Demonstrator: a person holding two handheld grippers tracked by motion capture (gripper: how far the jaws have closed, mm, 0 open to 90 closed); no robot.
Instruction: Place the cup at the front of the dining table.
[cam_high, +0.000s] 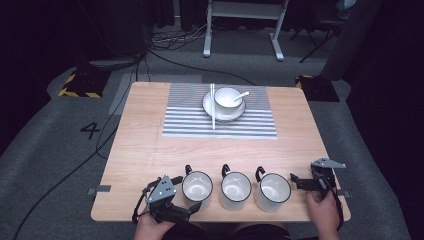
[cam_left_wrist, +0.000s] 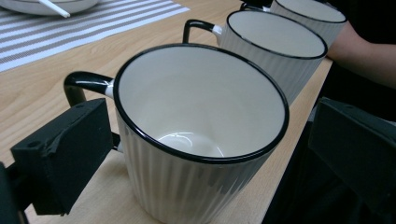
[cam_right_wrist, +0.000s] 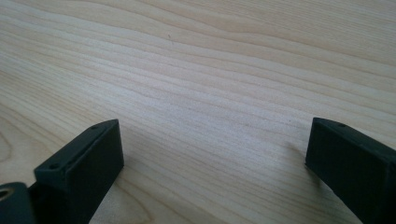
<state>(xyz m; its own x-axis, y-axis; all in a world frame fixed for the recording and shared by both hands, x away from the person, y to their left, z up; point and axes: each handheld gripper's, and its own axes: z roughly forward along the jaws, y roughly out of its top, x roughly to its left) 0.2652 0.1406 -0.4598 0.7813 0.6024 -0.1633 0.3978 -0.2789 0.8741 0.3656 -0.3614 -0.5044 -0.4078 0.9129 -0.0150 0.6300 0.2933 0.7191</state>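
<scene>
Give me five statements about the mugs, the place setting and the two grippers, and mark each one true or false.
1. Three mugs stand in a row along the near edge of the table. True.
2. The left gripper is shut on the left mug. False: its jaws stand open on either side of that mug, apart from its wall.
3. The right gripper holds the right mug. False: it is open over bare wood, beside that mug.
4. A bowl sits on a plate on the striped mat. True.
5. The chopsticks lie inside the middle mug. False: they rest across the plate's left side.
</scene>
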